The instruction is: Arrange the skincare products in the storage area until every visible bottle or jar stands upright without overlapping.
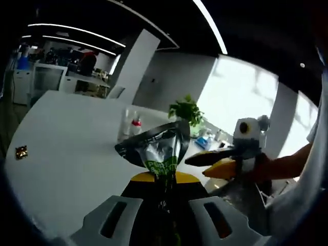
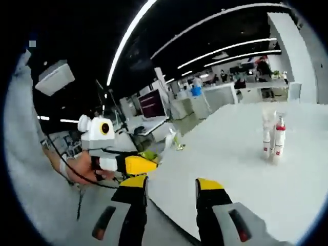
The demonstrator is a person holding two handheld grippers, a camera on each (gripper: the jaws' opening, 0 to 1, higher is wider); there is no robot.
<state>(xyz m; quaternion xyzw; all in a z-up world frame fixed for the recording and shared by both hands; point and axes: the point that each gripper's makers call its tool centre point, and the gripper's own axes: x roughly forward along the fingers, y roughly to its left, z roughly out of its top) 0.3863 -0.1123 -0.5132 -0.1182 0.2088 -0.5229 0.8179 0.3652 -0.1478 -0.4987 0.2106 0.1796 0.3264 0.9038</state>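
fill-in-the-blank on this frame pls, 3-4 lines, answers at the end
1. The left hand-held gripper is shut on a dark ____.
2. The right hand-held gripper's jaws stand ____, with nothing between them.
3. The two bottles on the white table stand ____.
4. Behind the bottles in the left gripper view sits a green ____.

Answers: pouch; open; upright; plant

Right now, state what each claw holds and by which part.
Left claw pinches a dark foil pouch by its lower end. Right claw is open, holding nothing.
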